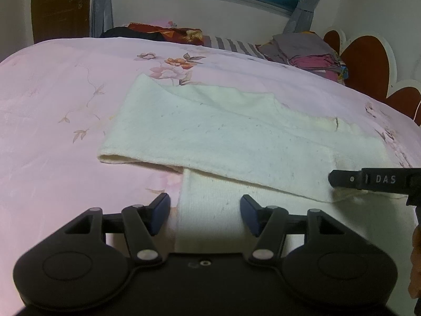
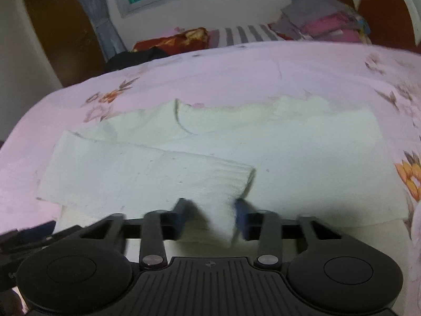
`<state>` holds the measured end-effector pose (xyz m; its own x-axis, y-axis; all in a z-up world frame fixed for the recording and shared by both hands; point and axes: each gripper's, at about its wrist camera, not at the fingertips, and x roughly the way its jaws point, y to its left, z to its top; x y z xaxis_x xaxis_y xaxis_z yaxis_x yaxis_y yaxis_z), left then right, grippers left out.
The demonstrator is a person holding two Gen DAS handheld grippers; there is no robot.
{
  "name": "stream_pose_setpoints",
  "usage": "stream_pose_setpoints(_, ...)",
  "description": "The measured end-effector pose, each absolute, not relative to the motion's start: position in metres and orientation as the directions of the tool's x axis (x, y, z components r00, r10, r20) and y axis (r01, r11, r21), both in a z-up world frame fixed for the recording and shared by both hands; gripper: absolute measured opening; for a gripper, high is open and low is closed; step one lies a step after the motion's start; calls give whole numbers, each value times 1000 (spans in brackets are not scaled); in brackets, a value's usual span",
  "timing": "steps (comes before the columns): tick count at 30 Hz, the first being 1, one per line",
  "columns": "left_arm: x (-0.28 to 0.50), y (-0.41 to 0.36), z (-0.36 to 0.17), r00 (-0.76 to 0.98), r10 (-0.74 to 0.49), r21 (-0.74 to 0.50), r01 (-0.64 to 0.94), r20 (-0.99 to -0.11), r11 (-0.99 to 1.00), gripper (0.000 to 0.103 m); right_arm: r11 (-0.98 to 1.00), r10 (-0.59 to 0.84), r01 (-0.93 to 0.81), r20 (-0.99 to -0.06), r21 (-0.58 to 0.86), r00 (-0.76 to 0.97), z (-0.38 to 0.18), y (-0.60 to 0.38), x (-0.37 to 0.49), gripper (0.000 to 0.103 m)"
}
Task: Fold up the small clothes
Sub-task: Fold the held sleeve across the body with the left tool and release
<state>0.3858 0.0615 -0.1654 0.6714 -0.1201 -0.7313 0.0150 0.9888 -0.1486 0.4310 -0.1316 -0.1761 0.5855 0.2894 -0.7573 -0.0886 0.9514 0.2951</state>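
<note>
On the bed (image 1: 65,100), white garment (image 1: 223,137) is pinched by right claw (image 2: 210,210); left claw (image 1: 205,208) spread over its hem

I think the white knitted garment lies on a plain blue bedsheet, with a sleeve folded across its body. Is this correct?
Not quite: the bedsheet is pink with a printed flower pattern, not plain blue, as the left wrist view shows. The rest holds: the white knitted garment lies on it, with a sleeve folded across its body.
</note>
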Motion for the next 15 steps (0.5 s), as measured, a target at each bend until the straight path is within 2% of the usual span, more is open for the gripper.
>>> stream_pose_setpoints(3, 386, 60, -165, 674, -113, -142, 13, -730, 990, 59, 940, 323, -102, -748, 327, 579, -175, -130, 432, 10)
stream_pose_setpoints(10, 395, 60, -165, 685, -79, -125, -17, -724, 992, 60, 936, 315, -110, -662, 333, 680, -128, -166, 431, 9)
stream_pose_setpoints(15, 403, 61, -165, 704, -43, -103, -43, -709, 994, 56, 960, 248, -78, -679, 271, 691, -118, -204, 438, 9)
